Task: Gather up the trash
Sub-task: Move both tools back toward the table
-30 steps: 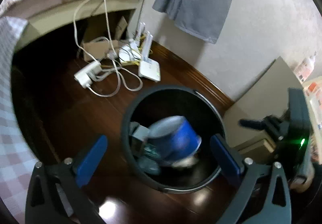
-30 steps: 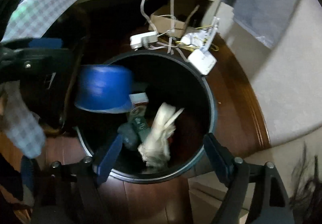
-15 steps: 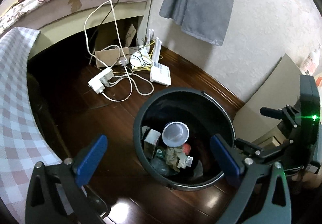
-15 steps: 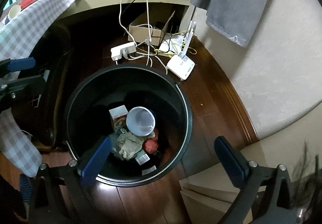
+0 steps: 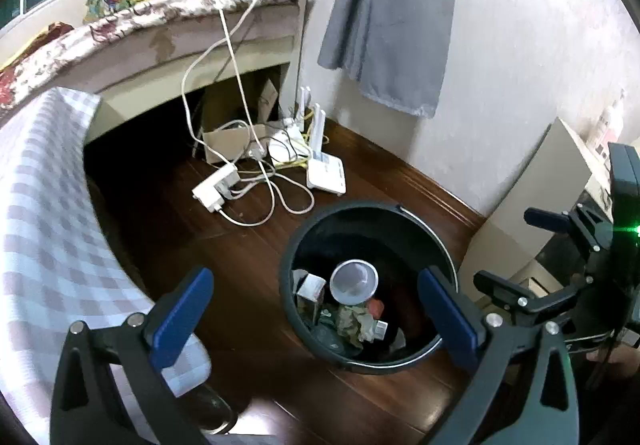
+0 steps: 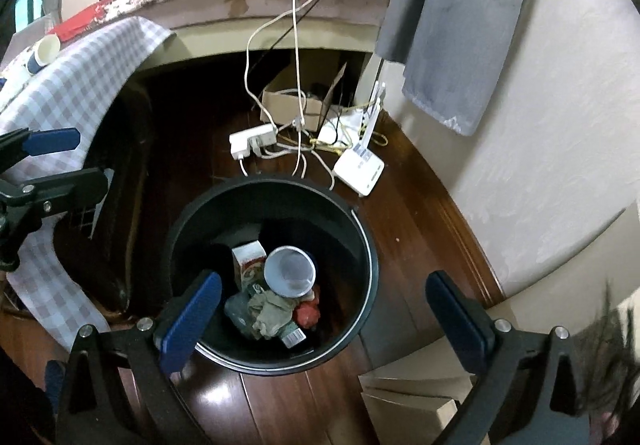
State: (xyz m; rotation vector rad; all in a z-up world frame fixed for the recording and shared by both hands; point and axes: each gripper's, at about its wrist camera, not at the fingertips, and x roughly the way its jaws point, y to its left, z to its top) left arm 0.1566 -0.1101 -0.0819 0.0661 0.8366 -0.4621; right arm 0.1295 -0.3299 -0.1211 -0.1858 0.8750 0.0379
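A black round trash bin [image 5: 448, 257] stands on the dark wood floor; it also shows in the right wrist view [image 6: 370, 257]. Inside lie a paper cup [image 5: 354, 282] mouth up, a small carton [image 5: 310, 287], crumpled paper [image 5: 354, 323] and a red scrap [image 5: 376, 305]; the cup [image 6: 289, 272], carton [image 6: 249, 259] and crumpled paper [image 6: 268, 313] show from the right wrist too. My left gripper [image 5: 316, 315] is open and empty, high above the bin. My right gripper [image 6: 324, 319] is open and empty above the bin. Another paper cup [image 6: 44, 52] lies on the checked tablecloth.
A power strip [image 5: 214, 189], a white router [image 5: 326, 171], cables and a cardboard box [image 5: 230, 143] lie on the floor behind the bin. A table with a checked cloth [image 5: 44, 229] is at left. A wall with a hanging grey cloth [image 5: 394, 13] is behind. Flat cardboard [image 6: 412, 401] leans at right.
The blue paper cup fell from the left gripper into the bin and a white crumpled wad dropped in too. Both grippers have since risen higher above the bin.
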